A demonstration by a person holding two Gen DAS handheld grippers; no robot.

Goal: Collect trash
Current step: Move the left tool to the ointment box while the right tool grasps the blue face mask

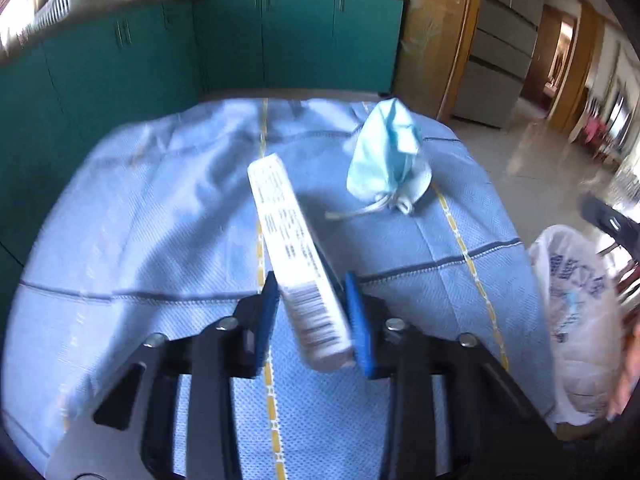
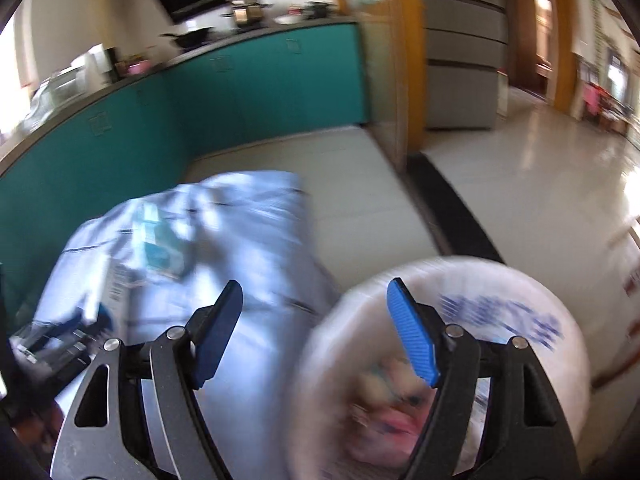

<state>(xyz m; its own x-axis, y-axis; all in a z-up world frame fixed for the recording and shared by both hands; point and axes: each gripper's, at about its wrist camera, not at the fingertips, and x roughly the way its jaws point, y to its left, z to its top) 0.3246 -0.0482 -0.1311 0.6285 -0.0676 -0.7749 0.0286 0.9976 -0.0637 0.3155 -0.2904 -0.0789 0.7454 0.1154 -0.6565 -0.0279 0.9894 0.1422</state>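
My left gripper (image 1: 311, 300) is shut on a long white box (image 1: 292, 248) with a barcode and holds it above the blue tablecloth (image 1: 140, 208). A crumpled light-blue face mask (image 1: 386, 152) lies on the cloth beyond it, to the right. A white plastic bag (image 1: 576, 320) with blue print hangs at the table's right edge. In the right wrist view, my right gripper (image 2: 316, 300) is open; its right finger (image 2: 412, 340) is at the rim of the bag (image 2: 500, 320), which holds blurred trash. The box (image 2: 116, 284) and mask (image 2: 160, 248) show at left.
Teal kitchen cabinets (image 1: 240, 40) stand behind the table. A tiled floor (image 2: 520, 184) opens to the right, with a grey fridge (image 1: 496, 52) and a wooden door frame (image 1: 448, 40). The right wrist view is motion-blurred.
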